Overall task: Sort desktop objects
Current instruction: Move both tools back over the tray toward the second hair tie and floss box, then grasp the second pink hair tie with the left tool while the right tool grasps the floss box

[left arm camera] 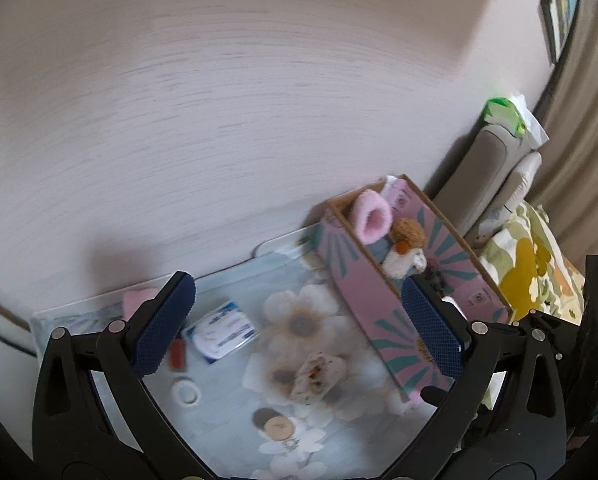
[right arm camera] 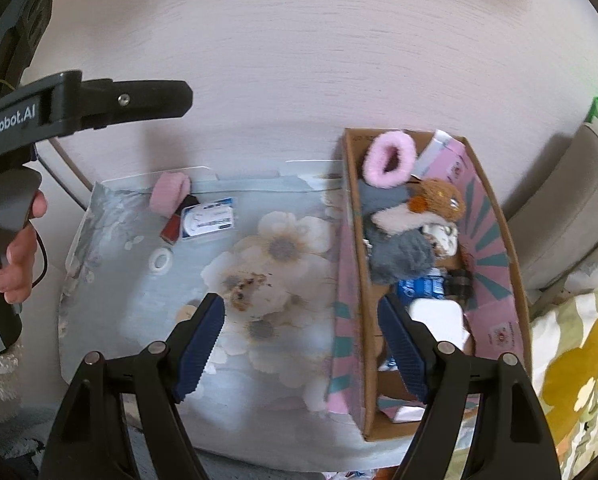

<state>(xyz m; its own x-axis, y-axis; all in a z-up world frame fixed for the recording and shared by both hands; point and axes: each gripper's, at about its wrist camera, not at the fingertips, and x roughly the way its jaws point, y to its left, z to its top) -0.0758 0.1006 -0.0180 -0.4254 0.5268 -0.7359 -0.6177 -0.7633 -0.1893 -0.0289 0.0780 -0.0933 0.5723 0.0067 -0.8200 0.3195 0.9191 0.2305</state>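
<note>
- The left gripper hangs over the floral mat with its blue pads spread wide and nothing between them; it holds nothing.
- The right gripper is likewise spread apart and empty, its left pad over the mat and its right pad over the box.
- In the right wrist view a hand at 9 o'clock grips the handle of the left gripper, whose finger reaches across at 10 o'clock.
- The box, pink outside with teal rays and brown card inside, sits on the mat's right edge, at 3 o'clock from the mat's middle.
- Inside the box: a pink fluffy ring at its 12 o'clock end, a brown plush beside it, grey fluff in the middle, and a white flat thing toward 6 o'clock.
- Still on the mat: a pink band at 11 o'clock, and just below it a red block touching a blue-and-white packet.
- A white ring lies at 9 o'clock, apart from the packet.
- A speckled lump lies near the mat's middle, on the printed flowers.
- In the left wrist view a round wooden disc lies at 6 o'clock, near the lump.
- The left wrist view is blurred.
</note>
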